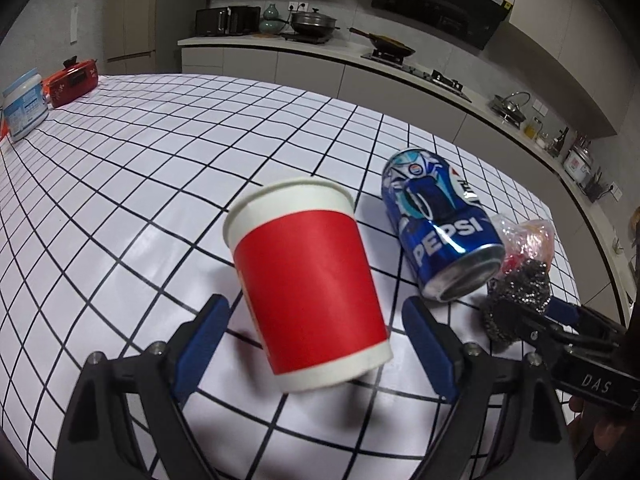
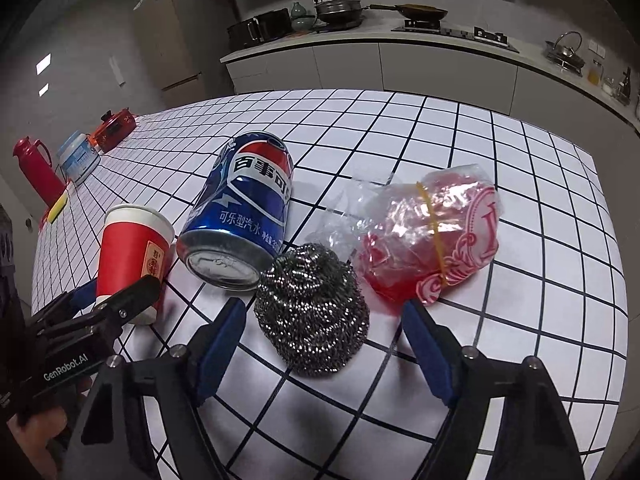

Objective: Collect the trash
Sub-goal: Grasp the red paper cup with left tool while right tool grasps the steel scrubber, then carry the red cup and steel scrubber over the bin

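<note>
One gridded table [image 1: 120, 184], and on it, close together, one can [image 1: 436, 220] on its side, one red cup [image 1: 308, 280] upside down, one scourer [image 2: 312, 312], one crumpled red bag [image 2: 432, 240]. Left gripper [image 1: 316, 328] spread wide around the cup, pads [image 1: 208, 332] clear of its sides. Right gripper [image 2: 324, 340] at middling width astride the scourer, small gaps at both pads [image 2: 224, 340]; nothing gripped.

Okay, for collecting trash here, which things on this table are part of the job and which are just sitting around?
Job:
red paper cup
Pepsi can
steel wool scourer
red plastic bag

Lying about:
white tub
small red pot
red flask
</note>
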The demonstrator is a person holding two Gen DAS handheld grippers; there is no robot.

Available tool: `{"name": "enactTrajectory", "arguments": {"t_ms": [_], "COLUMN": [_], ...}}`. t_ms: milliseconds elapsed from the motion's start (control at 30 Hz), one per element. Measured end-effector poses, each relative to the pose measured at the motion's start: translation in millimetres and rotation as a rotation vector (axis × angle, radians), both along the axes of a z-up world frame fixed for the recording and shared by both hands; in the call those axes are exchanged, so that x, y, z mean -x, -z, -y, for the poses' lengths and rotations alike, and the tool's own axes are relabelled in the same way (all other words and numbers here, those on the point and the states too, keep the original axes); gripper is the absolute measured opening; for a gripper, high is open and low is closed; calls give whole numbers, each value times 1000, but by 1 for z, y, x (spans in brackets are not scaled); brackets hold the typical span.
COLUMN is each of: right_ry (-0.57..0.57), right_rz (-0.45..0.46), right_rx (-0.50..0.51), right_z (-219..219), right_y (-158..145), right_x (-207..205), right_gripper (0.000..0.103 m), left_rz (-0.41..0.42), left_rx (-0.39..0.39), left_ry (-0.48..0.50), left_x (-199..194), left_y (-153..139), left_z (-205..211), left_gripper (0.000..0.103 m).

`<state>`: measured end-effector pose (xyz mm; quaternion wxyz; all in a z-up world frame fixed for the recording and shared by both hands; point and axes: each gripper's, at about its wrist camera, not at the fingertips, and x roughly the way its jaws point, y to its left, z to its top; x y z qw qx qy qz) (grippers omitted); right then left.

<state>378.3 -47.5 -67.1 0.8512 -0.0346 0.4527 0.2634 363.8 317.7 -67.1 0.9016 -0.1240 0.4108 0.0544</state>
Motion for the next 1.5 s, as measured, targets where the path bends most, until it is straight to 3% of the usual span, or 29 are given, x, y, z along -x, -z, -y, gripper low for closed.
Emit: {"name": "enactTrajectory", "arguments": {"t_ms": [33,100,167,300,900,1500], "right_ry": [-1,-4,-5,-12,48,121], "right_rz": [-5,-16,-16,-19,20,57], "right_rx": [1,-7,-9,-24,-83,-108], "right_z": [-1,-2,-3,0,74,180], "right_y": [1,3,4,3,-23,-45], "right_x": [-1,-2,-1,2,47,102], "right_gripper": [71,55,54,52,52,52], "left_rz": [-7,-20,-25,0,54,78], "left_rx": [2,12,31,35,34,10], "left_ry": [4,14,28,39,101,223], "left_x": [-2,-5,-4,5,50,98], "left_y": [1,4,7,2,-22,-41], "left_z": [-1,-2,-3,-3,42,150], "left_gripper": [86,71,63,60,59,59]}}
